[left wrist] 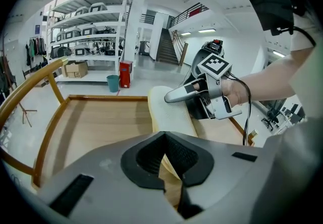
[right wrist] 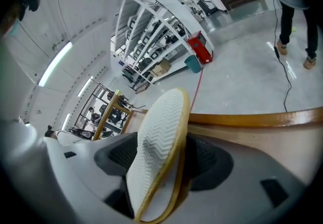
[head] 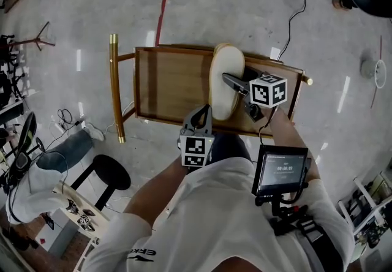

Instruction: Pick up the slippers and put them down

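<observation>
The cream slippers [head: 222, 81] lie as one bundle on the wooden cart tray [head: 165, 81], right of its middle and running front to back. My right gripper [head: 229, 85] reaches in from the right; its jaws stand wide on either side of the bundle and do not press on it. In the right gripper view a ribbed white sole [right wrist: 159, 137] stands on edge between the dark pads [right wrist: 118, 155]. My left gripper [head: 201, 119] hovers at the tray's near edge, shut and empty, pointing at the slippers [left wrist: 169, 112]. The left gripper view also shows the right gripper [left wrist: 177, 98] over them.
The tray has raised wooden rims [left wrist: 103, 98] and a brass-coloured handle bar [head: 114, 87] at the left. A black stool [head: 110, 171] stands on the floor at the near left. A cable [head: 297, 16] and a red floor line [head: 164, 1] run beyond the cart.
</observation>
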Available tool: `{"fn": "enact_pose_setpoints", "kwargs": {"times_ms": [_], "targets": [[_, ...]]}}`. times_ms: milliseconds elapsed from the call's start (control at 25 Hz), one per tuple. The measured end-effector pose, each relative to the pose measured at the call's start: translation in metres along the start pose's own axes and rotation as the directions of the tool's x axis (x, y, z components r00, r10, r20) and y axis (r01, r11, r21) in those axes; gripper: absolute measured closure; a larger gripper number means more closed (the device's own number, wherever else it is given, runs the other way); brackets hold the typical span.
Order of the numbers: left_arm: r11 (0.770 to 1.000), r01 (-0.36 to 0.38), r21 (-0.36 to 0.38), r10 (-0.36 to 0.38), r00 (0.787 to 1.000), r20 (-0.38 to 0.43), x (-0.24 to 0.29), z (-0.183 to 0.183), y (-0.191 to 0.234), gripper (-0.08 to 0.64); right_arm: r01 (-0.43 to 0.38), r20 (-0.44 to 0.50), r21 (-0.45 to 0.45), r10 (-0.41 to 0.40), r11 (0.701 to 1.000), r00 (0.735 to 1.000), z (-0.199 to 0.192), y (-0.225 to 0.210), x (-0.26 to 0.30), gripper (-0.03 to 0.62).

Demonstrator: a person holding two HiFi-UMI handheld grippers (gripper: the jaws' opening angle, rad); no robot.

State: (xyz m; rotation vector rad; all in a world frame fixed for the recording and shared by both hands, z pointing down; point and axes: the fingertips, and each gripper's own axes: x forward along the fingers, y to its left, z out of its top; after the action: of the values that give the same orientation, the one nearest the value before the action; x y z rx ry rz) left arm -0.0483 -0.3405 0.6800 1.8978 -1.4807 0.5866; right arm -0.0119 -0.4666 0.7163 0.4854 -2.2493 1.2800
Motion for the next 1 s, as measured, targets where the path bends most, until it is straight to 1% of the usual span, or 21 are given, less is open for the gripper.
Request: {"fn": "enact_pose_setpoints", "kwargs": {"times_ms": [120,240,400,480,520,760,1000], "targets": [[1.0,-0.008,-0.006,0.008,1.0,0.002,-0.001,0.002,0.004,0.557,-0.011,-0.009,0.003,0.011,1.0,1.0,0.002,-0.001,0.0,0.304],[1.0,-0.012,-0.01,0.012,1.0,0.004,-0.001,0.002,0.006,0.557,-0.039,-0.015,0.001,0.039,0.999,0.999,0.002,-0.001,0.001,0.304],[1.0,-0.019,-0.014,0.019,1.0,0.007,-0.001,0.003,0.006,0.557,-0.058,-0.027,-0.016,0.058,0.998,0.998,0.004,0.0,0.004,0.312],[1.0,-0.025,-0.014,0.025,1.0,0.008,0.0,0.004,0.008,0.557,-0.059,-0.035,-0.03,0.058,0.998,0.998,0.004,-0.001,0.005,0.355],[0.999,-0.029,-0.014,0.029,1.0,0.008,0.0,0.004,0.009,0.557,-0.062,-0.037,-0.036,0.06,0.997,0.997,0.004,-0.001,0.005,0.365],[0.999,-0.051,-0.019,0.051,0.999,0.019,-0.002,0.009,0.018,0.557,-0.063,-0.015,-0.036,0.063,0.997,0.998,0.007,0.004,0.001,0.419],[0.998,-0.063,-0.015,0.063,0.997,0.042,-0.004,0.015,0.02,0.557,-0.036,0.031,-0.031,0.037,0.999,0.999,0.009,0.013,-0.008,0.456]]}}
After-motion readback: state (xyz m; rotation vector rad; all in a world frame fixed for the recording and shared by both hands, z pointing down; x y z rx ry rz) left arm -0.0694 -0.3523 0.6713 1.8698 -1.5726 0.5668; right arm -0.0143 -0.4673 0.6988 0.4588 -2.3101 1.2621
